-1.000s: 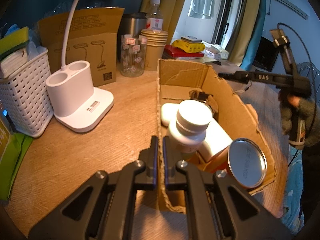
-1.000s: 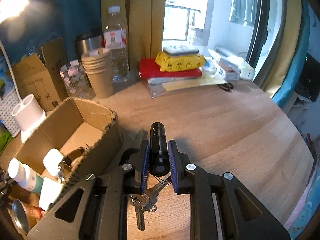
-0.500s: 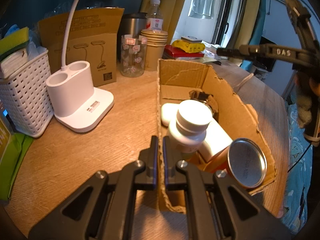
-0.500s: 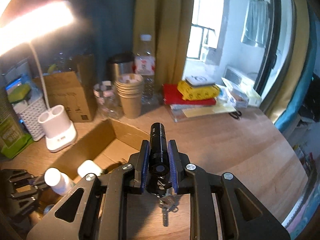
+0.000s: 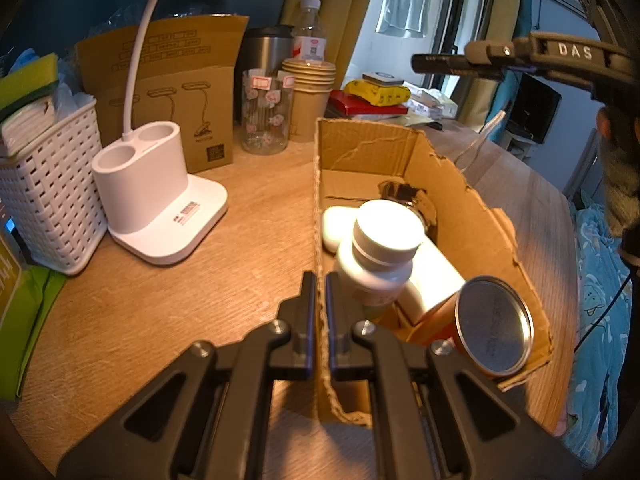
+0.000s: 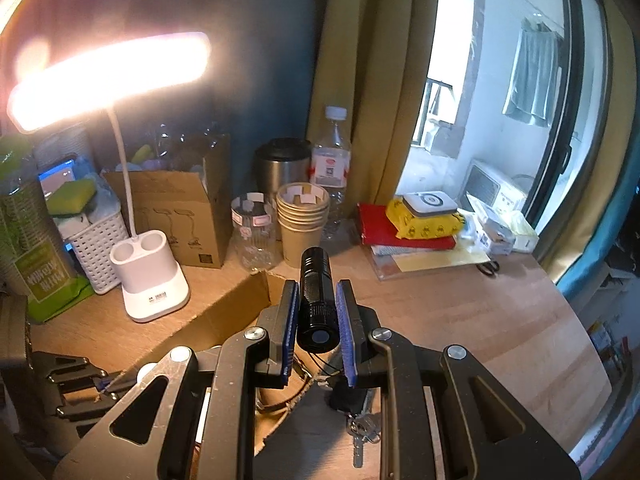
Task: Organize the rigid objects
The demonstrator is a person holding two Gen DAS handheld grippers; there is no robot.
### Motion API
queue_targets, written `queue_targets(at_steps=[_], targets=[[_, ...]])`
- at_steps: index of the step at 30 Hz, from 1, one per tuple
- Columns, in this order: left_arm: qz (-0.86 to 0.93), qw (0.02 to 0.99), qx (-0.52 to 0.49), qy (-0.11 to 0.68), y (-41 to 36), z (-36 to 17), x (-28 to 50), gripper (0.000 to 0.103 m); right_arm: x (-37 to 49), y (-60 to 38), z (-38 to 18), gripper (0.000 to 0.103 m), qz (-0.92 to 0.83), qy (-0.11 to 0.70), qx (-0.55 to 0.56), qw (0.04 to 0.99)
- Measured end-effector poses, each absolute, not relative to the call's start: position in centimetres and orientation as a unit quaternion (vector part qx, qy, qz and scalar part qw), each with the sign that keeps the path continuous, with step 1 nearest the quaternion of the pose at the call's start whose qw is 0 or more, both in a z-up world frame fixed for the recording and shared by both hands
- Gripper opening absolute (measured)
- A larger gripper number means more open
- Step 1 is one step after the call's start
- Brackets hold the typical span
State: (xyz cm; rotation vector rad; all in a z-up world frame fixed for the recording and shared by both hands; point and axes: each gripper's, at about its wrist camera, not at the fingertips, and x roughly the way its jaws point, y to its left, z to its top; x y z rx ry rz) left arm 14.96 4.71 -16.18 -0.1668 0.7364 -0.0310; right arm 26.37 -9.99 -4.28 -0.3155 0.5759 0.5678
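Note:
My left gripper [image 5: 320,296] is shut on the near left wall of an open cardboard box [image 5: 472,208] on the wooden desk. Inside lie a white bottle [image 5: 380,248], a tin can [image 5: 494,328] with a silver lid, a white case [image 5: 334,222] and a dark item [image 5: 408,196]. My right gripper [image 6: 317,285] is shut on a black flashlight [image 6: 316,292], held in the air over the box's far end [image 6: 236,312]. Keys [image 6: 362,428] dangle on a cord under it. In the left wrist view the flashlight [image 5: 438,63] pokes out at the upper right.
A lit white desk lamp [image 5: 152,200] and a white basket [image 5: 48,184] stand left of the box. Behind it are a glass jar [image 5: 264,116], stacked paper cups [image 5: 310,96], a water bottle [image 6: 332,168], a steel tumbler [image 6: 280,164] and red books [image 6: 400,232]. Scissors [image 6: 488,267] lie far right.
My right gripper has risen with the flashlight and keys and drifted left, over the box's far end. The left gripper has kept still on the box wall.

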Motion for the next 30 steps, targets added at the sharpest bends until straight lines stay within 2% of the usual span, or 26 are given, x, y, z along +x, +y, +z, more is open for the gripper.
queue_targets(at_steps=[5,6,7,8,17,20,23,25,30], targets=[[-0.016,0.929,-0.082,0.36,4.8,-16.1,15.0,0.004,26.3,-9.1,-3.8,0.019,0.284,0.272,-0.155,0.906],[-0.016,0.929,-0.082,0.36,4.8,-16.1,15.0,0.004,26.3,-8.9,-3.7,0.015,0.285,0.271,-0.156,0.906],[-0.016,0.929,-0.082,0.36,4.8,-16.1,15.0,0.004,26.3,-8.7,-3.5,0.004,0.286,0.268,-0.158,0.906],[-0.015,0.929,-0.082,0.36,4.8,-16.1,15.0,0.004,26.3,-8.5,-3.3,0.002,0.286,0.265,-0.159,0.907],[-0.015,0.929,-0.085,0.361,5.1,-16.3,15.3,0.004,27.9,-7.3,-7.1,0.002,0.293,0.299,-0.164,0.893],[-0.016,0.928,-0.088,0.361,5.3,-16.3,15.5,0.004,28.2,-9.7,-9.1,0.002,0.291,0.313,-0.125,0.895],[-0.018,0.929,-0.09,0.36,5.3,-16.4,15.5,0.005,26.9,-13.8,-10.7,0.002,0.341,0.277,-0.076,0.895],[-0.02,0.928,-0.094,0.361,5.4,-16.5,15.6,0.005,27.5,-15.8,-11.6,0.002,0.376,0.298,-0.037,0.877],[-0.018,0.928,-0.092,0.36,5.3,-16.6,15.8,0.005,29.9,-17.3,-10.7,0.002,0.368,0.298,-0.007,0.881]])
